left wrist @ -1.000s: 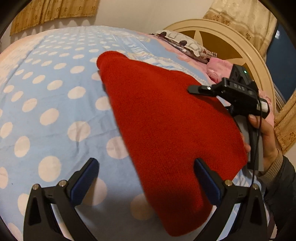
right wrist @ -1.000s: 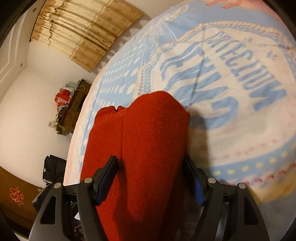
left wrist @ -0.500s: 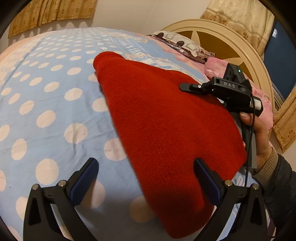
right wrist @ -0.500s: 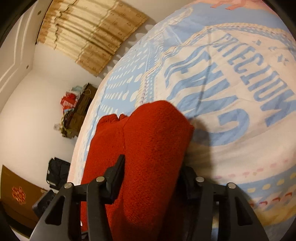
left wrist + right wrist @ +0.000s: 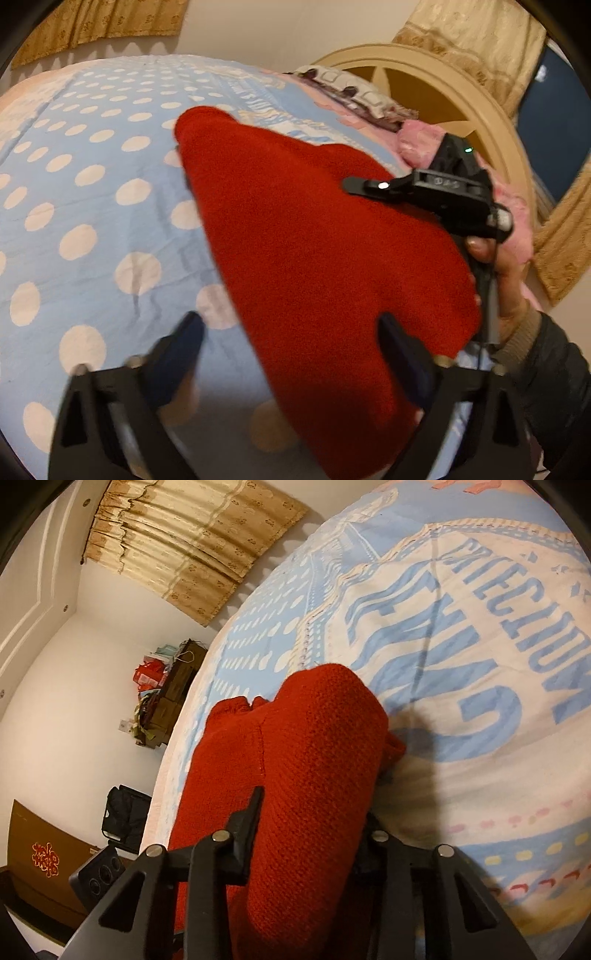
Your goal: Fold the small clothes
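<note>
A red knitted garment lies folded on the blue polka-dot bedspread. My left gripper is open, hovering over its near edge, its right finger over the cloth and its left finger over the bedspread. In the right wrist view the same red garment bulges up between the fingers. My right gripper is shut on a thick fold of it. The right gripper body also shows in the left wrist view, held by a hand at the garment's right side.
A cream round headboard and pillows are at the far right of the bed. The bedspread's lettered panel stretches ahead of the right gripper. A cluttered shelf and black bag stand off the bed.
My right gripper's fingers have closed in on the red garment's fold, pinching it. My left gripper stays open and has shifted slightly over the near edge.
</note>
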The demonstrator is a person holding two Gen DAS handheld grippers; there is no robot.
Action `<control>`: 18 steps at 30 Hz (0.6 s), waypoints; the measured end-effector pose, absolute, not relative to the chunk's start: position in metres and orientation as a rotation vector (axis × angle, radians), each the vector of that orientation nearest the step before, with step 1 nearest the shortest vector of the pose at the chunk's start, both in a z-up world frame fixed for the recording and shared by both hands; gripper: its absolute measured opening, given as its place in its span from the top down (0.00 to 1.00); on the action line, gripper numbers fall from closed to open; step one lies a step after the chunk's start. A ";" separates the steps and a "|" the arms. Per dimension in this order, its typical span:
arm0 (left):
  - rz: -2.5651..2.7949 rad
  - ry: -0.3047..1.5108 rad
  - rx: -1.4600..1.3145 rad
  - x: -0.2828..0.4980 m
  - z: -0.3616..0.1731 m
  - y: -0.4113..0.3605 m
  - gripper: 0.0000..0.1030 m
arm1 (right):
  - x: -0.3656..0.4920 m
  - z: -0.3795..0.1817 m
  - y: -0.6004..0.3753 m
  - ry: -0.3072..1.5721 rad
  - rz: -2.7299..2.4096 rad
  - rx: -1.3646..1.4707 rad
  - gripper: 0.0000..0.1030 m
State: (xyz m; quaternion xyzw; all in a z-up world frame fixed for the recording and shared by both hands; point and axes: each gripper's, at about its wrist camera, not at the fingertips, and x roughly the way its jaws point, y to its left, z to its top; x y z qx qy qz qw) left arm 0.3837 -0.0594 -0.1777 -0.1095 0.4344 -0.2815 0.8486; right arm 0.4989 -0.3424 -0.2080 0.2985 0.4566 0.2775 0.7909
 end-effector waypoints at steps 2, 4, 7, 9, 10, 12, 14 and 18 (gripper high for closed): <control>-0.630 0.916 -0.245 0.384 -0.178 -0.062 0.33 | 0.498 -0.206 -0.340 0.975 0.596 0.627 0.66; -0.627 0.912 -0.234 0.383 -0.177 -0.064 0.38 | 0.498 -0.205 -0.338 0.970 0.595 0.614 0.66; -0.625 0.900 -0.228 0.380 -0.167 -0.063 0.54 | 0.496 -0.201 -0.336 0.955 0.597 0.610 0.67; -0.618 0.891 -0.215 0.376 -0.160 -0.062 0.60 | 0.492 -0.194 -0.333 0.932 0.606 0.616 0.68; -0.611 0.890 -0.205 0.373 -0.156 -0.060 0.60 | 0.489 -0.191 -0.333 0.924 0.612 0.623 0.68; -0.607 0.886 -0.198 0.369 -0.150 -0.058 0.61 | 0.484 -0.185 -0.327 0.910 0.628 0.627 0.68; -0.592 0.880 -0.169 0.360 -0.143 -0.053 0.62 | 0.478 -0.180 -0.319 0.903 0.644 0.617 0.69; -0.560 0.863 -0.146 0.339 -0.127 -0.034 0.62 | 0.466 -0.170 -0.296 0.898 0.686 0.594 0.69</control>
